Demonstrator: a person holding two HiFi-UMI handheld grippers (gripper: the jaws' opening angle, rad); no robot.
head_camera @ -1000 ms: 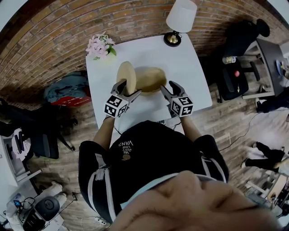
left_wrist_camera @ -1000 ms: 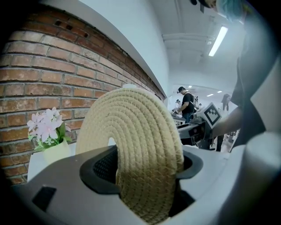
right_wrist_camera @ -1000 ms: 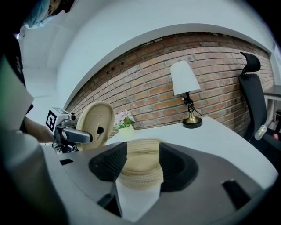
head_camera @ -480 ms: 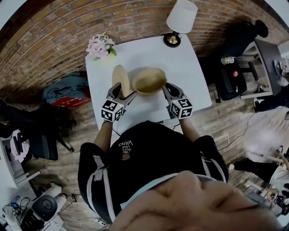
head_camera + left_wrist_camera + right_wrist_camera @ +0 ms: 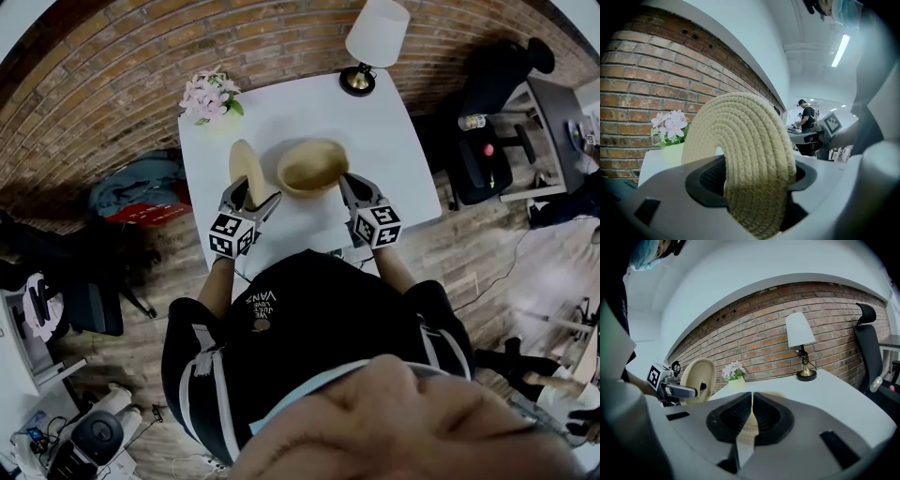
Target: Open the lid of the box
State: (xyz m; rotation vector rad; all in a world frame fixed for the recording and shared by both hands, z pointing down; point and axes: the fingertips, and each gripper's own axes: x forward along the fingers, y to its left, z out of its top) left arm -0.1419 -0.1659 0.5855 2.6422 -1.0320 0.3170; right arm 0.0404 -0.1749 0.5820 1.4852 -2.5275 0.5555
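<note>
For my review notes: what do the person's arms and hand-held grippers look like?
The left hand-held gripper and right hand-held gripper are each grey with black ribbed jaw pads, and each carries a white cube with black square markers. The person wears a black short-sleeved shirt with white chest print; the forearms are bare.

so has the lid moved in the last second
Yes. The lid, held in the left gripper, has gone left in the head view, toward the table's left edge; it overlapped the basket before and now stands clear of it.
</note>
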